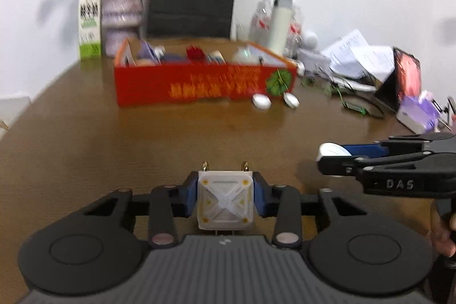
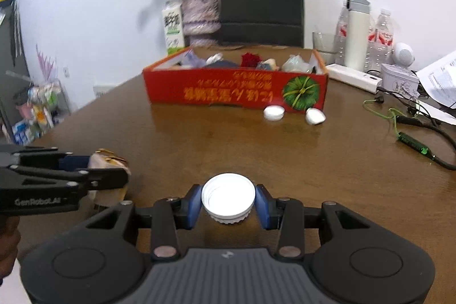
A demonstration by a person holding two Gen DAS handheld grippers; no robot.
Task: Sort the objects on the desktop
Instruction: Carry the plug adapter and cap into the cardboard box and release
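The left gripper (image 1: 225,200) has its jaws closed about a third of the way onto a white plug adapter (image 1: 225,201) with 2 gold prongs, and the right gripper (image 2: 228,202) is pinched just as narrowly on a white bottle cap (image 2: 228,197); both are held just above the brown table (image 2: 256,144), well short of the red box (image 2: 236,89). The box already holds several small items, so sorting looks partly done. By my judgement, these 2 pieces still need dropping in, and 2 more white caps (image 2: 274,113) lie on the table just beside its front wall.
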